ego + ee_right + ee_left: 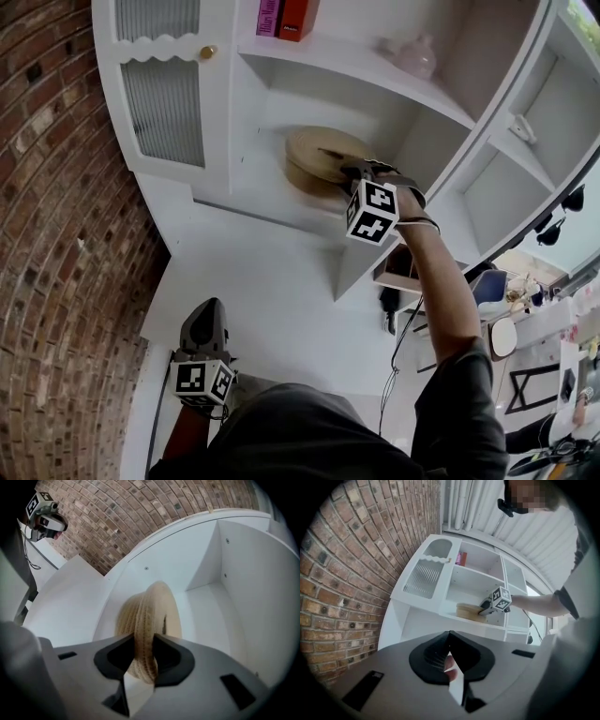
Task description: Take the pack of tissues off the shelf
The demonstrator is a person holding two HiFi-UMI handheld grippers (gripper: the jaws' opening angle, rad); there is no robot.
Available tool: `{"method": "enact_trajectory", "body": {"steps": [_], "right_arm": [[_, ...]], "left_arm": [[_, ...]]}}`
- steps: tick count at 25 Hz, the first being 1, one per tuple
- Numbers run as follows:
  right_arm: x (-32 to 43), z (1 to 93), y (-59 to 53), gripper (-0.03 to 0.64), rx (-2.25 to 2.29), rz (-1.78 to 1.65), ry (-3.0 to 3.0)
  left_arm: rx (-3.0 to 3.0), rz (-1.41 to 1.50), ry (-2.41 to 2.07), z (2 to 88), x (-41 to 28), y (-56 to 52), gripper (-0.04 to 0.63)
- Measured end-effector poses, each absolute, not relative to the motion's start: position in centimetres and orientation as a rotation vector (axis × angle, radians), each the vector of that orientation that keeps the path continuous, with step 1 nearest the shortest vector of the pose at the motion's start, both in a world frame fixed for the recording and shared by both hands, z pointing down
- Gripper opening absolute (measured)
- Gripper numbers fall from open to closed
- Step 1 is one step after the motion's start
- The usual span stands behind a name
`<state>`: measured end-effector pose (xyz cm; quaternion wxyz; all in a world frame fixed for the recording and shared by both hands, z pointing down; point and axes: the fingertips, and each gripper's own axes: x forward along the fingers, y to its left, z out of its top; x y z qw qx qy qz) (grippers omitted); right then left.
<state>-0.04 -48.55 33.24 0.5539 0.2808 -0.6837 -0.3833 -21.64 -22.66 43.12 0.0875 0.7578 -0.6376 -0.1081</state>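
The tissue pack (317, 155) is a round beige woven case lying on the middle board of a white shelf unit (272, 211). My right gripper (343, 174) reaches up to it at arm's length and is shut on its rim. In the right gripper view the woven rim (152, 620) stands edge-on between the two black pads (166, 656), which press on both sides. The left gripper view shows the same pack (467, 611) and the right gripper (486, 611) from afar. My left gripper (205, 323) hangs low by the person's body, jaws together, holding nothing.
Books (287, 16) and a pale pink ornament (418, 56) stand on the board above. A ribbed-glass cupboard door (165, 111) is left of the pack. A brick wall (56, 244) runs along the left. A cluttered desk (553, 356) lies at lower right.
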Motion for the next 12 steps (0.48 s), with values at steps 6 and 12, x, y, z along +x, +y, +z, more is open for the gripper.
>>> {"method": "enact_trajectory", "body": {"steps": [6,12], "right_arm": [[0.1,33.0,-47.8,0.103,0.663,-0.926,-1.636],[0.3,32.6,-45.5,0.097,0.659,-0.952,-1.663]], "left_arm": [[2.259,-0.323,-1.895,43.0,-21.4,-22.6,0.003],[2.277,-0.313,-1.869,43.1,-20.5,-22.7,0.003]]}}
